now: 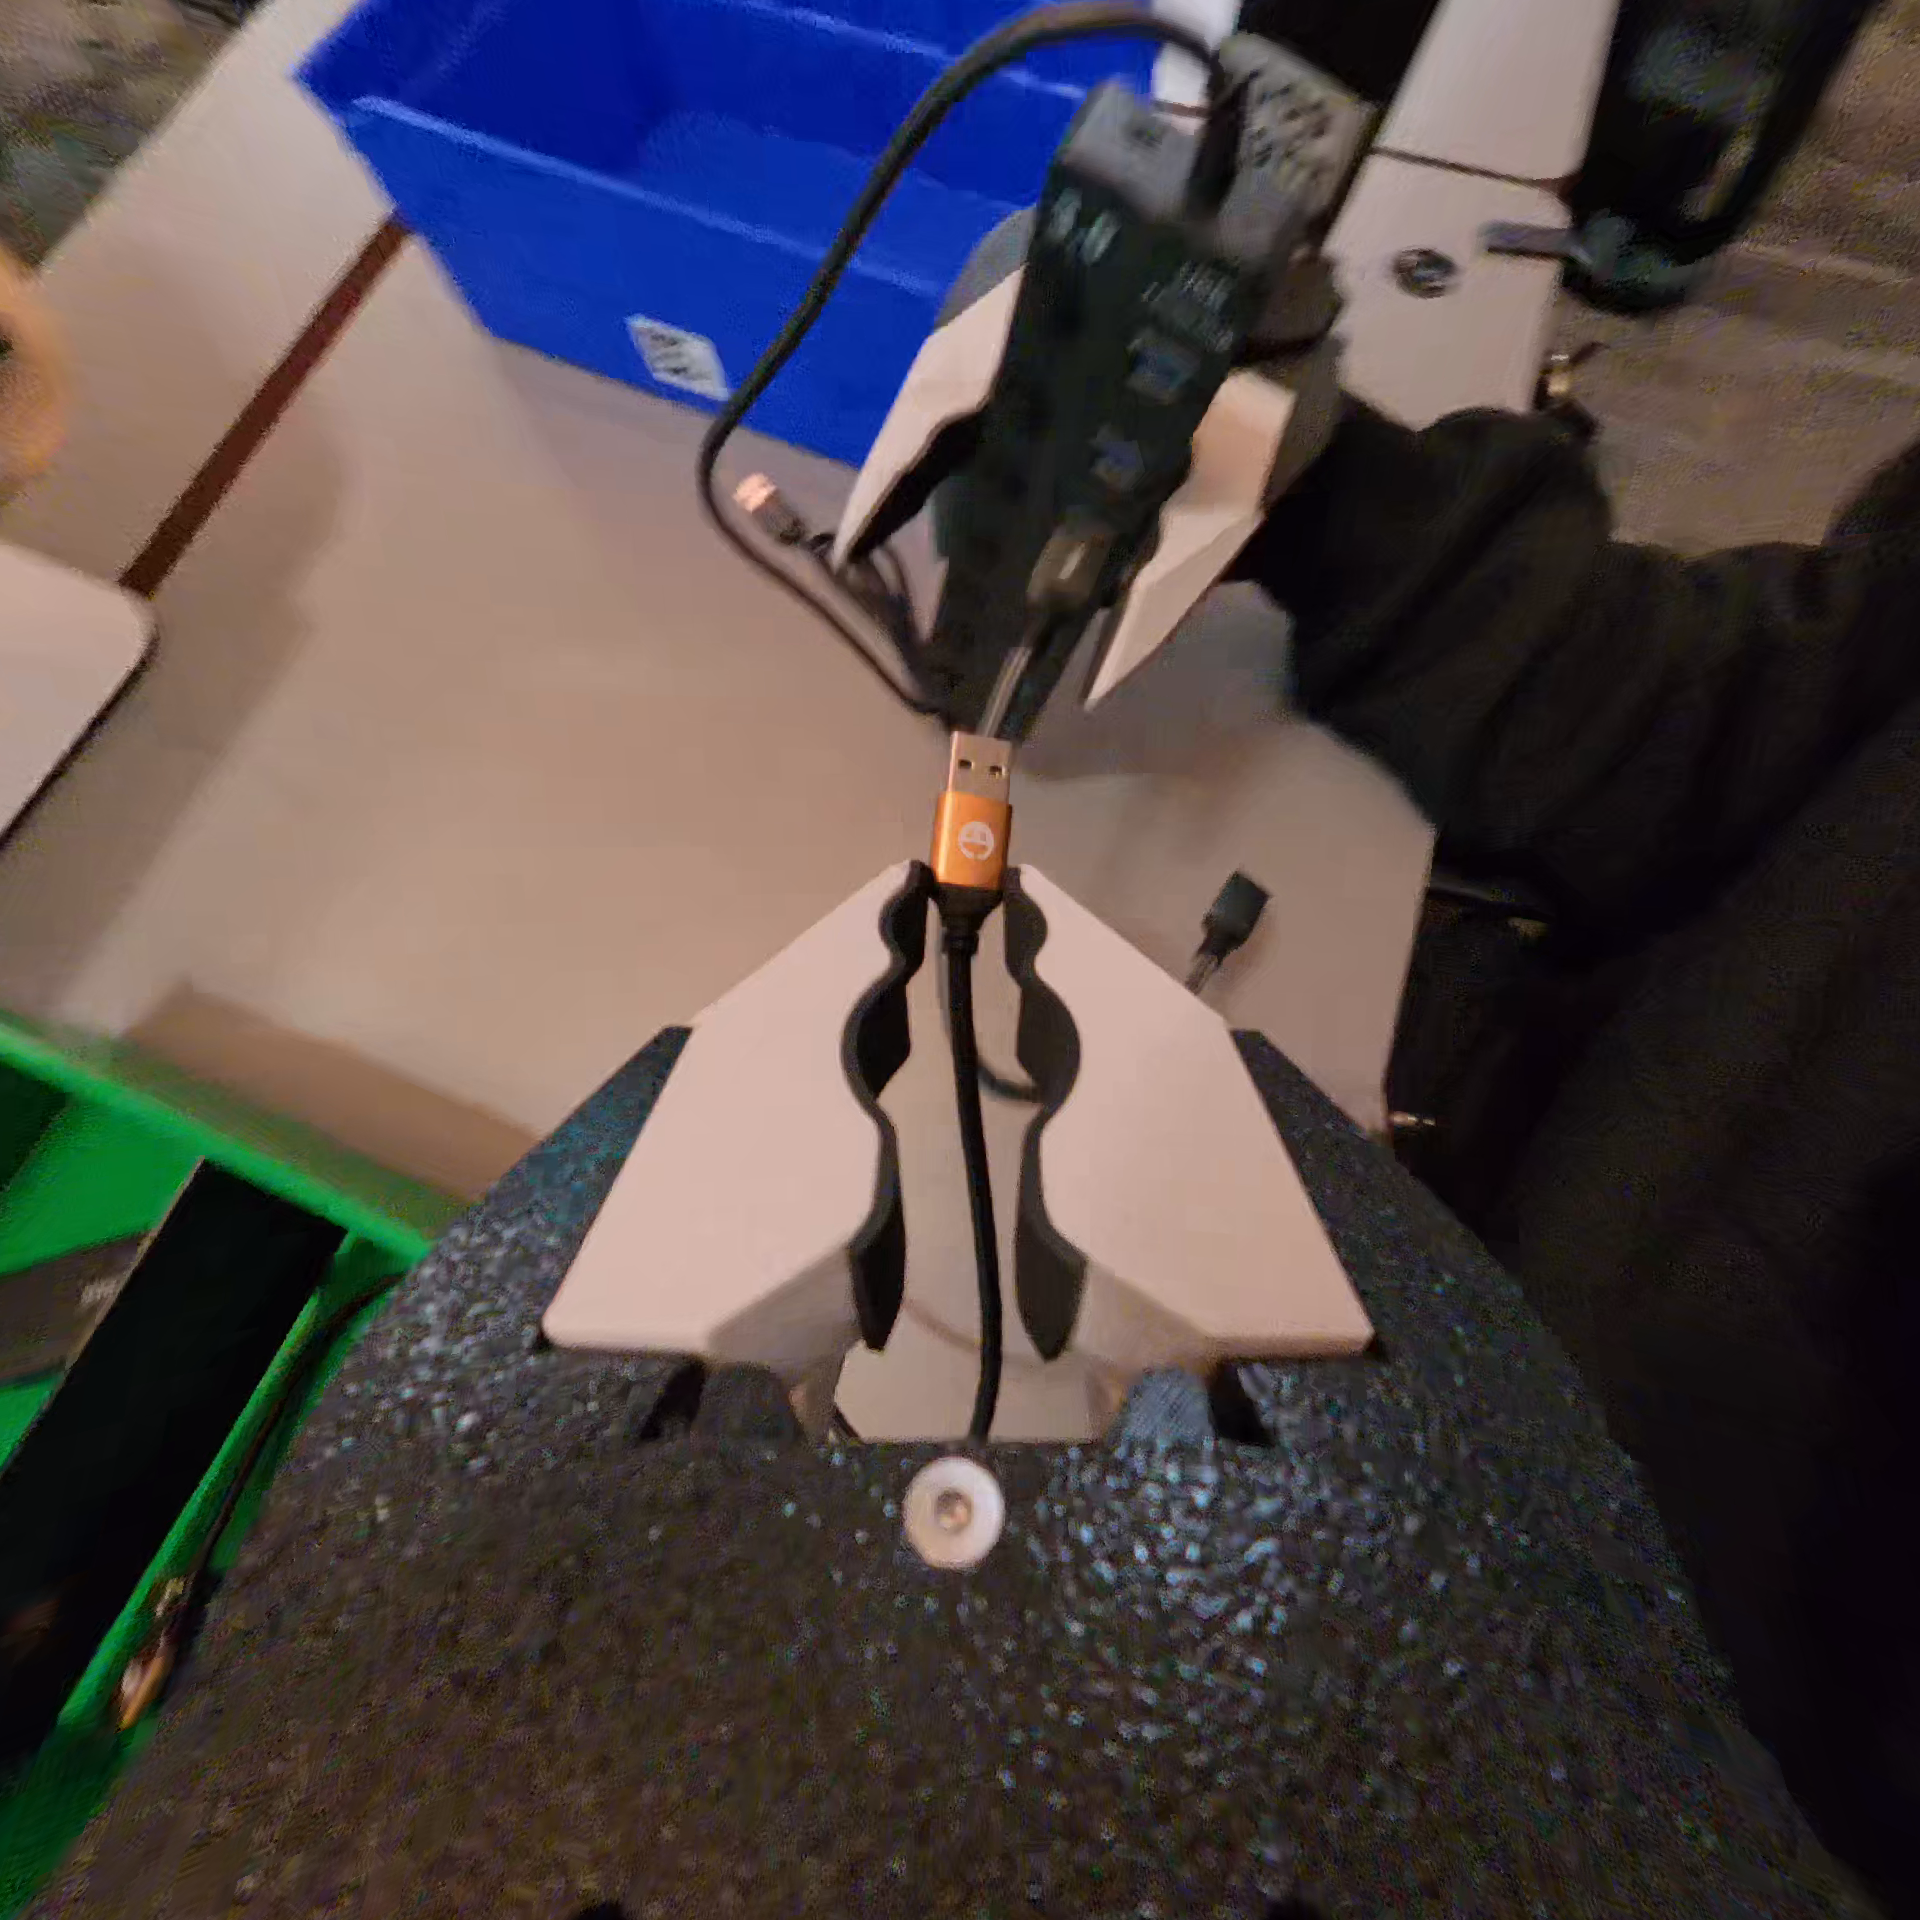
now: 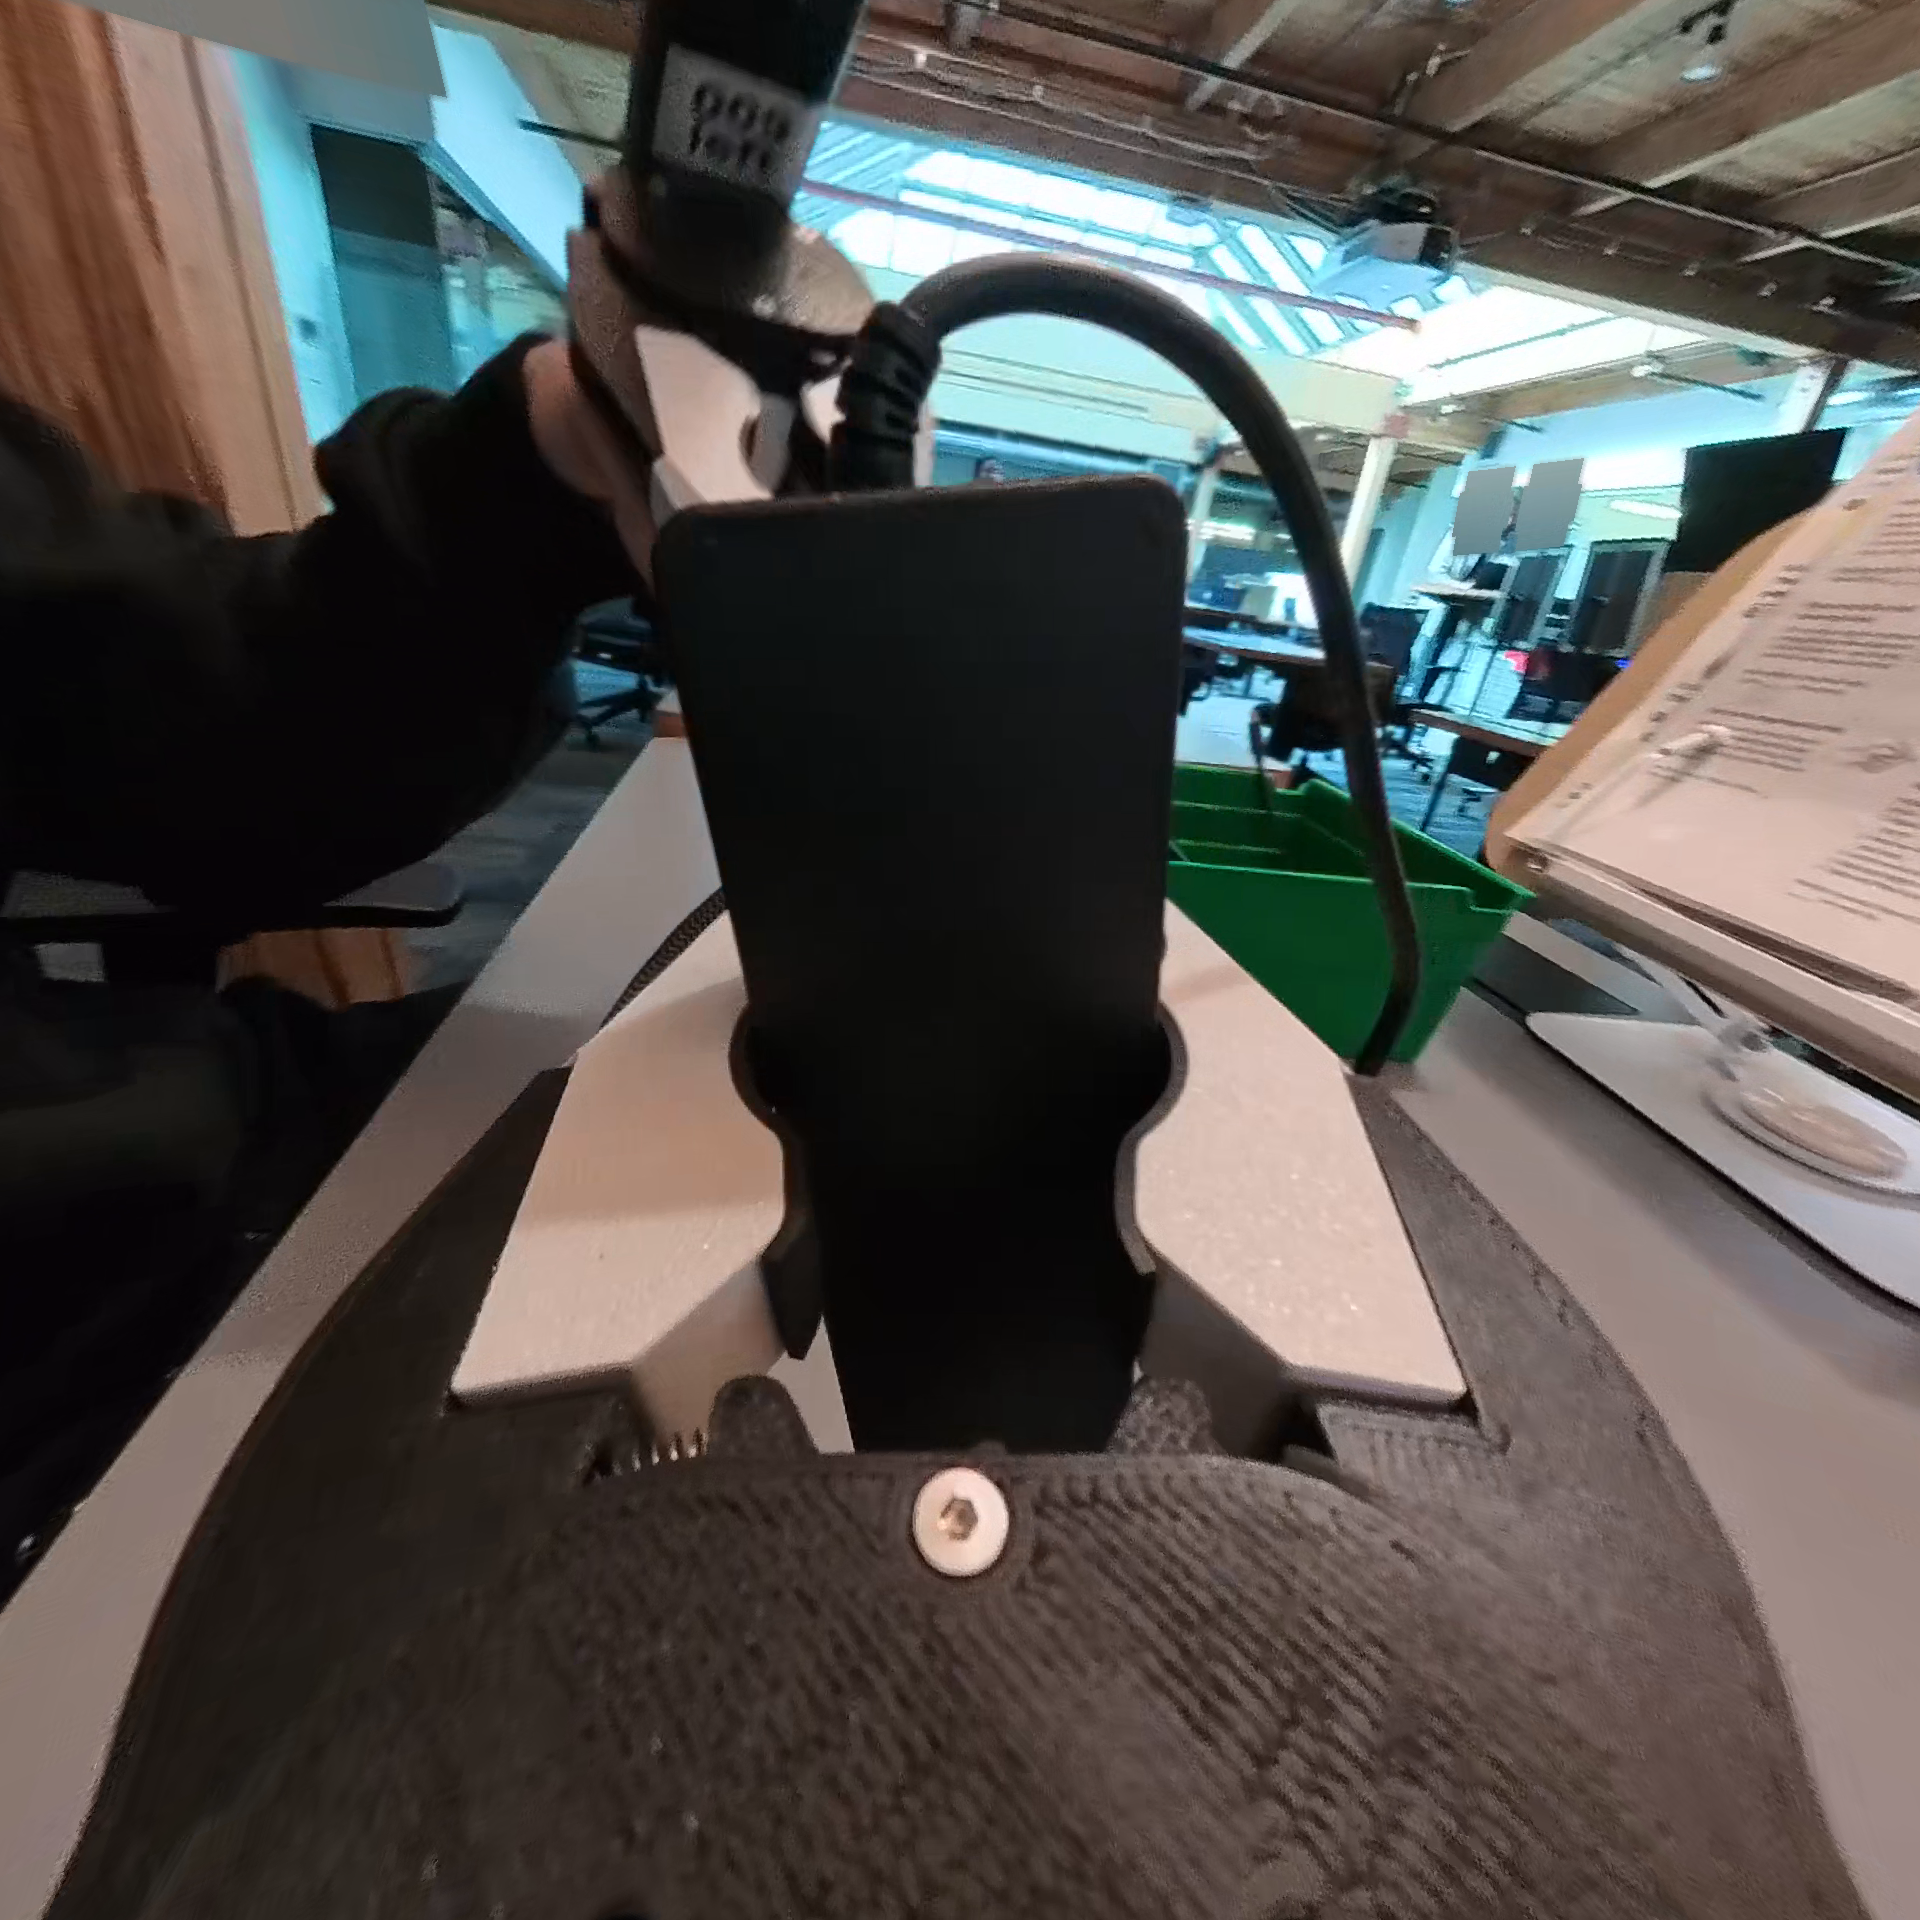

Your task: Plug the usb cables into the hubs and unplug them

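My left gripper [image 1: 971,883] is shut on an orange USB plug [image 1: 971,836]. Its metal tip points at the lower end of a black hub [image 1: 1127,343] and is just short of it, not inserted. My right gripper [image 1: 977,623] is shut on that hub and holds it above the table. One dark plug [image 1: 1070,566] sits in a hub port. In the right wrist view the hub's plain back [image 2: 925,831] fills the jaws of my right gripper [image 2: 956,1039]. The left gripper [image 2: 774,447] shows behind the hub's top, held by a hand.
The hub's own cable [image 1: 821,281] loops down to a loose plug [image 1: 764,499] on the table [image 1: 468,727]. Another black connector [image 1: 1231,904] lies near. A blue bin [image 1: 665,187] stands behind, a green bin [image 1: 156,1195] at the left. A paper binder on a stand [image 2: 1714,748] is at right.
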Action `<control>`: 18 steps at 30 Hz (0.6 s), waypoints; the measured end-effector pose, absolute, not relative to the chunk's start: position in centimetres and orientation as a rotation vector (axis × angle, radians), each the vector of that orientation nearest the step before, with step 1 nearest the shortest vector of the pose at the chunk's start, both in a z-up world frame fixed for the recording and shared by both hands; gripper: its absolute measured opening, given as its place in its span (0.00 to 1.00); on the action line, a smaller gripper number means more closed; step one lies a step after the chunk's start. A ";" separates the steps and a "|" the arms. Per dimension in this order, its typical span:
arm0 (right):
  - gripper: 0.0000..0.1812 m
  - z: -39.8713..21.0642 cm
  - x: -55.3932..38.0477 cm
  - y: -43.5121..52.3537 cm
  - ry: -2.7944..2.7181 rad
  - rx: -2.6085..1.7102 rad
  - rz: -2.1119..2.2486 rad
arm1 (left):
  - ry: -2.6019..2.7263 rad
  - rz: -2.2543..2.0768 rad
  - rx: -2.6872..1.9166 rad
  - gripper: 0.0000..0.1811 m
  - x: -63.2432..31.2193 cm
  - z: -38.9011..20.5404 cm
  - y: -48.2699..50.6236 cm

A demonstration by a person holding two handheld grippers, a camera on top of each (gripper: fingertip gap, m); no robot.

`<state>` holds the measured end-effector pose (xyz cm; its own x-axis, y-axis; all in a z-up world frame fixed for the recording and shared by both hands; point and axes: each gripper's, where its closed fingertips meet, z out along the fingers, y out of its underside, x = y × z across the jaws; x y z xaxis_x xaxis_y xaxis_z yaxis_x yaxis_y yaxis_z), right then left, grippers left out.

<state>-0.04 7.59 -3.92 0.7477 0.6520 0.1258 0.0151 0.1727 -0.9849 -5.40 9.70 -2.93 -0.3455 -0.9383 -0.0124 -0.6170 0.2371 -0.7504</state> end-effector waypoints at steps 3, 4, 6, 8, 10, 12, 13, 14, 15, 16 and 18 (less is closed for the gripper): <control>0.35 -4.3 -1.3 7.7 -0.658 -1.340 0.521 | 2.204 -0.869 -1.394 0.07 -4.3 -2.8 7.7; 0.35 -4.2 -1.5 7.8 -0.659 -1.338 0.528 | 2.249 -0.844 -1.383 0.07 -4.0 -3.0 7.2; 0.35 -4.2 -1.8 7.7 -0.665 -1.330 0.543 | 2.328 -0.821 -1.359 0.07 -3.4 -3.4 6.0; 0.35 -4.2 -1.9 7.7 -0.673 -1.329 0.548 | 2.363 -0.792 -1.347 0.07 -2.8 -3.6 5.4; 0.35 -4.2 -2.1 7.6 -0.682 -1.326 0.552 | 2.381 -0.789 -1.344 0.07 -2.3 -3.7 5.0; 0.35 -4.2 -2.1 7.5 -0.687 -1.323 0.554 | 2.387 -0.769 -1.350 0.07 -1.9 -3.9 5.1; 0.35 -4.2 -2.2 7.5 -0.689 -1.323 0.558 | 2.384 -0.755 -1.354 0.07 -1.7 -4.0 5.2; 0.35 -4.2 -2.2 7.5 -0.691 -1.325 0.555 | 2.383 -0.756 -1.355 0.07 -1.6 -4.0 5.2; 0.35 -4.2 -2.2 7.5 -0.694 -1.328 0.556 | 2.389 -0.771 -1.351 0.07 -1.5 -4.1 5.0; 0.35 -4.2 -2.2 7.4 -0.693 -1.327 0.562 | 2.392 -0.780 -1.348 0.07 -1.4 -4.1 4.9; 0.35 -4.3 -2.3 7.4 -0.696 -1.332 0.565 | 2.392 -0.774 -1.345 0.07 -1.4 -4.2 4.9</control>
<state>-2.26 7.39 -4.30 0.6774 0.7238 0.1314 0.0206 0.1599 -0.9869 -1.40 4.86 -4.16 -0.5222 -0.8527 0.0109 -0.6975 0.4197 -0.5808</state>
